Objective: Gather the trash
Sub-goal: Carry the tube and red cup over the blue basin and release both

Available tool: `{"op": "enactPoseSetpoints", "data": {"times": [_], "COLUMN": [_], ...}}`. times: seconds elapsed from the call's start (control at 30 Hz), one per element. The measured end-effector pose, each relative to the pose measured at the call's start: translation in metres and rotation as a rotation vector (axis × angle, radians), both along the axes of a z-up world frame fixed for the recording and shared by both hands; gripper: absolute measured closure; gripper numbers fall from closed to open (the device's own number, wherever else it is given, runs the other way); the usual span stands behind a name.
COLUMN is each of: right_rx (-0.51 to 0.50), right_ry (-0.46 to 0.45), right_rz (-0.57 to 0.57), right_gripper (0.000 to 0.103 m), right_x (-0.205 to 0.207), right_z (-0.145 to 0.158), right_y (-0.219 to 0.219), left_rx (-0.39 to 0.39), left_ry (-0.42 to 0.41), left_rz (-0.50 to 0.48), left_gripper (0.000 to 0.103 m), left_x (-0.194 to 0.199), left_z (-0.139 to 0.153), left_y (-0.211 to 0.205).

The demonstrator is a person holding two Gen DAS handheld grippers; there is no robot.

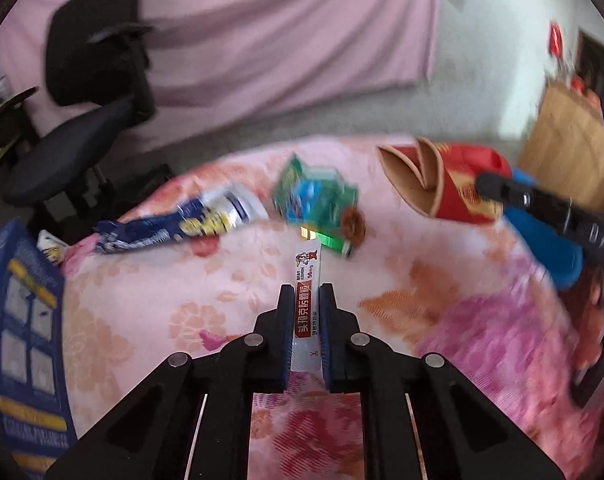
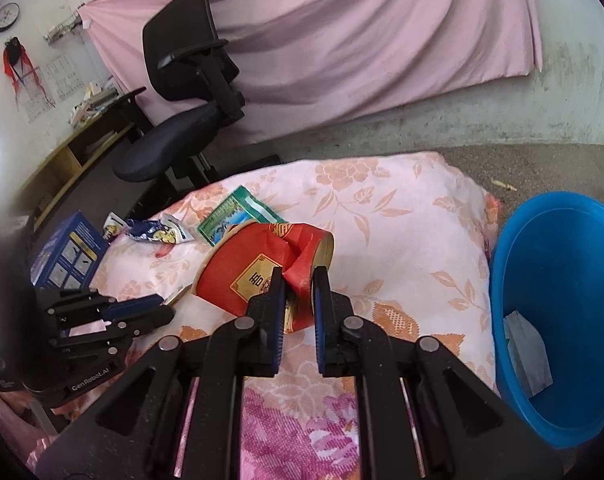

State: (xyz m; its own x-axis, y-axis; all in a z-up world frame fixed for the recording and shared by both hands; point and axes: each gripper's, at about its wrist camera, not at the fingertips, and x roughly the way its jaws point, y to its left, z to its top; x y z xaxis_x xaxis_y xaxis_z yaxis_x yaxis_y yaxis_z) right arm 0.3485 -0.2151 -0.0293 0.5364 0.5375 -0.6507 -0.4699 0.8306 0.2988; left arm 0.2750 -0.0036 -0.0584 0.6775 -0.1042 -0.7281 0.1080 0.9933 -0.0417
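My left gripper [image 1: 306, 294] is shut on a white sachet with a red label [image 1: 307, 304], held above the floral bedspread [image 1: 150, 304]. My right gripper [image 2: 298, 280] is shut on a crushed red paper cup [image 2: 258, 272], held over the bedspread [image 2: 402, 248]; the cup also shows in the left wrist view [image 1: 458, 188]. On the bedspread lie a blue snack wrapper [image 1: 182, 224], a green packet [image 1: 314, 196] and a small green strip [image 1: 326, 240]. A blue bin [image 2: 562, 320] with a white scrap inside stands at the right of the bed.
A blue box [image 2: 68, 256] lies at the bed's left edge. A black office chair [image 2: 182, 120] stands beyond the bed before a pink curtain [image 2: 342, 40]. A low wooden shelf [image 2: 62, 160] runs along the left wall.
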Motion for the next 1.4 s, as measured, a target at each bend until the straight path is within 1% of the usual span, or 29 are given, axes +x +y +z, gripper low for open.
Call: {"op": "enactPoseSetpoints", "data": {"times": [0.03,0.07,0.13,0.17,0.2,0.33,0.4,0.47,0.57,0.73,0.9,1.03,1.13,1.4], "right_rx": [0.021,0.043,0.058,0.071,0.082,0.146,0.175,0.201,0.234,0.230,0.197,0.186,0.174,0.151], "right_ry": [-0.024,-0.053,-0.112,-0.157,-0.186,-0.361,-0.438,-0.525,-0.606,-0.676,-0.699,-0.687,-0.661,-0.587], "right_rz": [0.007,0.009,0.000,-0.006,-0.012,-0.072,-0.109,-0.159,-0.232,-0.366,-0.457,-0.513,-0.557,-0.635], "right_gripper": [0.062,0.062,0.062,0.062,0.062,0.062,0.062,0.062,0.061,0.061,0.061,0.061,0.061,0.061], "right_x": [-0.004,-0.008,-0.016,-0.022,-0.026,-0.048,-0.059,-0.073,-0.085,-0.094,-0.097,-0.096,-0.096,-0.093], "right_z": [0.004,0.008,0.017,0.023,0.027,0.050,0.061,0.072,0.081,0.088,0.089,0.086,0.081,0.063], "right_y": [-0.003,-0.006,-0.011,-0.015,-0.018,-0.037,-0.046,-0.057,-0.073,-0.101,-0.130,-0.150,-0.170,-0.211], "left_rx": [-0.023,-0.042,-0.046,-0.045,-0.046,-0.053,-0.053,-0.028,-0.005,-0.022,-0.050,-0.057,-0.064,-0.078], "left_ry": [-0.038,-0.093,-0.186,-0.251,-0.296,-0.458,-0.512,-0.569,-0.622,-0.655,-0.652,-0.632,-0.618,-0.529], "left_rz": [0.011,0.019,0.019,0.012,0.006,-0.019,-0.036,-0.065,-0.115,-0.179,-0.238,-0.294,-0.317,-0.360], "left_gripper": [0.094,0.094,0.094,0.094,0.094,0.094,0.094,0.094,0.094,0.094,0.094,0.094,0.094,0.094], "left_x": [-0.004,-0.010,-0.019,-0.025,-0.029,-0.041,-0.041,-0.043,-0.043,-0.034,-0.029,-0.022,-0.021,-0.002], "left_z": [0.007,0.016,0.033,0.043,0.052,0.084,0.099,0.110,0.121,0.128,0.128,0.126,0.121,0.105], "left_y": [0.001,-0.001,-0.007,-0.012,-0.016,-0.037,-0.045,-0.059,-0.076,-0.105,-0.143,-0.174,-0.194,-0.227]}}
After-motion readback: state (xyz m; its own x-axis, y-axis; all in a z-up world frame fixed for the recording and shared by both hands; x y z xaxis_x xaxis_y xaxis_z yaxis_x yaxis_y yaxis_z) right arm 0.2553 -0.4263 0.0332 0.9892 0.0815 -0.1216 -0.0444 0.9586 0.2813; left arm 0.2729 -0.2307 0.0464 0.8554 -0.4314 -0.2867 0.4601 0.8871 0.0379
